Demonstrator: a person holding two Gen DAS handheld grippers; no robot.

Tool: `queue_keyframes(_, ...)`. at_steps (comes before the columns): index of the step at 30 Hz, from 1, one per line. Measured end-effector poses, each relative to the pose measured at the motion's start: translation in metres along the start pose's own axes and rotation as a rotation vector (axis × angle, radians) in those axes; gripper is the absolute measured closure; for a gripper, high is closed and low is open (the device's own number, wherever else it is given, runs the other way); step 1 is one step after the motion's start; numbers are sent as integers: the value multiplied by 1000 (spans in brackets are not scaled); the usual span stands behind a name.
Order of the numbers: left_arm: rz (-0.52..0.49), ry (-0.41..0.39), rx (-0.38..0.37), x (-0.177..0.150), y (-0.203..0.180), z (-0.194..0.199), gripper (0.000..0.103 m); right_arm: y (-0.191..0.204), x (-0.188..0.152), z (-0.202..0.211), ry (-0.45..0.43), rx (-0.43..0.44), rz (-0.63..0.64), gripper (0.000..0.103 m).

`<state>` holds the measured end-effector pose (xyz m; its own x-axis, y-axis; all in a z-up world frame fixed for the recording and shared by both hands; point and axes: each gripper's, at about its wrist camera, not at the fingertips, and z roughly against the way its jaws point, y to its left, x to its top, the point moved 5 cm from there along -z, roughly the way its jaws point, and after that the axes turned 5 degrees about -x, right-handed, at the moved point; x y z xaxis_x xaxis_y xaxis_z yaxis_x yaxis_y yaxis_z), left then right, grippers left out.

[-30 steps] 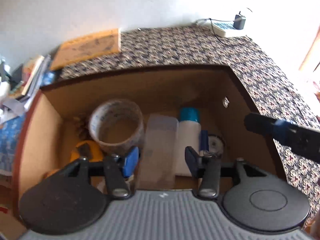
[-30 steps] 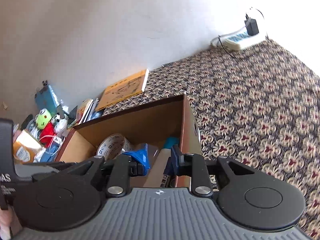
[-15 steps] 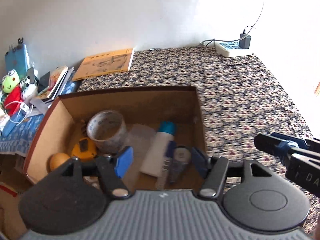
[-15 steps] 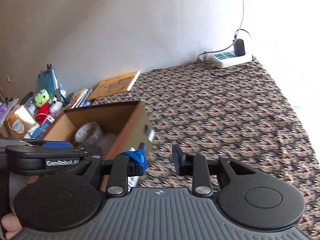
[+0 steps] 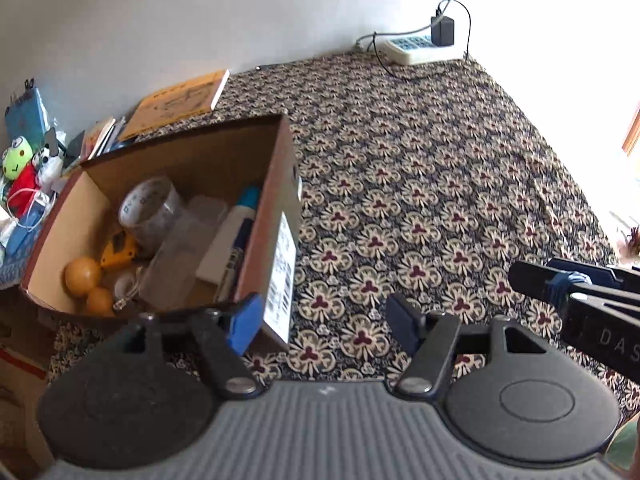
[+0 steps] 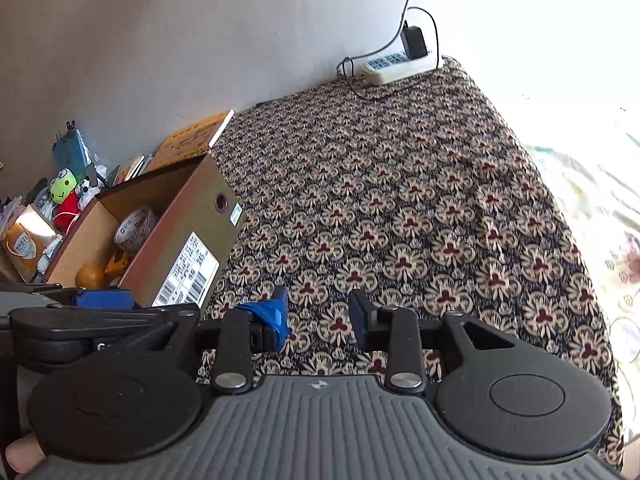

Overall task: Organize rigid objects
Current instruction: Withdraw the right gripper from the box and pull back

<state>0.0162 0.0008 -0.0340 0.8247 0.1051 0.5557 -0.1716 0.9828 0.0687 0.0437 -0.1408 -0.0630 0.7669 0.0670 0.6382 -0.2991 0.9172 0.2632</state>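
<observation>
Over patterned cloth (image 5: 420, 184), right of box (image 5: 276, 216): left gripper (image 5: 324, 324) and right gripper (image 6: 318, 316), jaws just opening, empty. Objects lie boxed; judged between picks, next item to locate.

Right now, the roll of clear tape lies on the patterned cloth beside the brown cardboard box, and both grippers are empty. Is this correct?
Not quite. The roll of clear tape lies inside the brown cardboard box, not on the patterned cloth; the left wrist view shows it. Both grippers are indeed empty.
</observation>
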Motion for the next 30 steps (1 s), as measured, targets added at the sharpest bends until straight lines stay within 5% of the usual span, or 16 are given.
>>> queue_keyframes(12,7,93,23,-30,16,-3,35,34,-27,-7,87,36,9,85)
queue_keyframes(19,14,152,30,-50,65,1,35,83,-43,-14,126,51,-16,85)
queue_keyframes(30,33,116,79,-69,159,17,35,170,-59,-19,103,96,3,84)
